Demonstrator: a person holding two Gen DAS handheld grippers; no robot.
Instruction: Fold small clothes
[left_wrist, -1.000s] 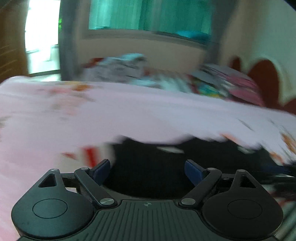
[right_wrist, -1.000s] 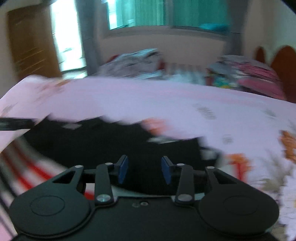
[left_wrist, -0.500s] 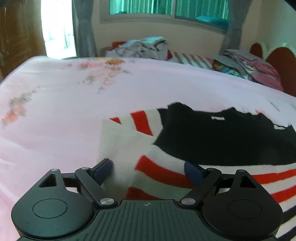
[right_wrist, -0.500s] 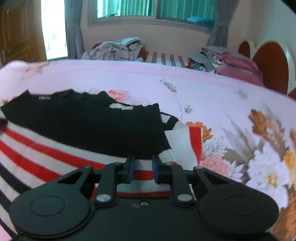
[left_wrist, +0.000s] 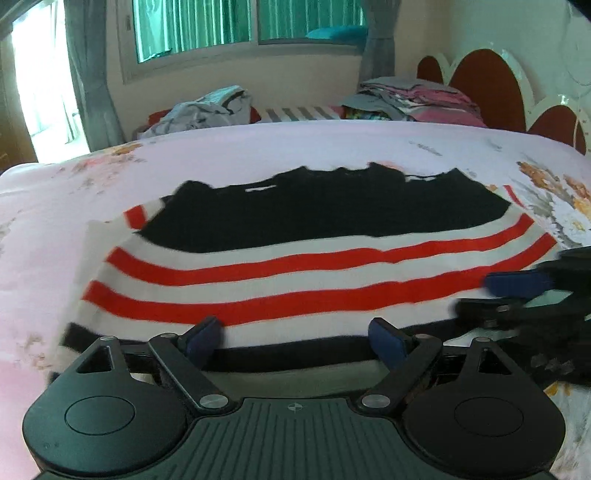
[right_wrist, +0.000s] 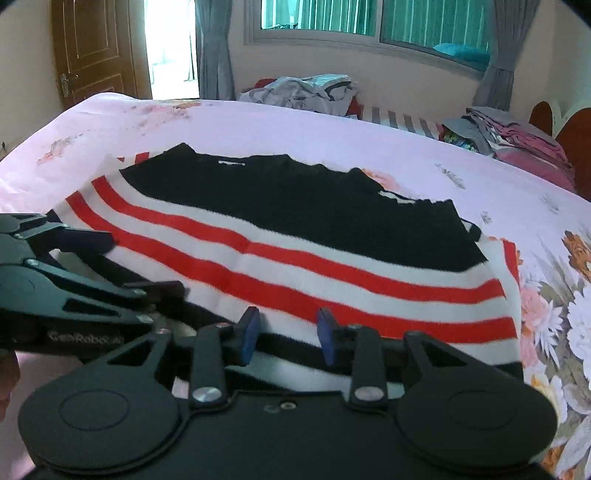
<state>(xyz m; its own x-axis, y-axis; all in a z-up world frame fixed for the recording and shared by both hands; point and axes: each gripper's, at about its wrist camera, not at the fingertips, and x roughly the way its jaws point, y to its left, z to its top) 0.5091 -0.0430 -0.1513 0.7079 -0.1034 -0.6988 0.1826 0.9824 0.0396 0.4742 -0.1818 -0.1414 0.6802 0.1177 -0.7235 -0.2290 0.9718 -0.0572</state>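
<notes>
A small sweater, black at the top with red and white stripes and a black band at the near hem, lies flat on the pink floral bed sheet. My left gripper stands open wide just above the near hem, left of centre, with nothing pressed between its pads. It also shows in the right wrist view as the left gripper. My right gripper hovers over the hem further right, its jaws opening and the pads clear of the fabric. In the left wrist view the right gripper enters from the right.
A loose heap of grey clothes lies beyond the bed's far edge. A folded stack sits by the red headboard. A wooden door stands at the back left.
The left gripper has slid right from the sweater's left sleeve to its near hem. The right gripper has slid left from the right edge, and its jaws stand wider than half a second ago.
</notes>
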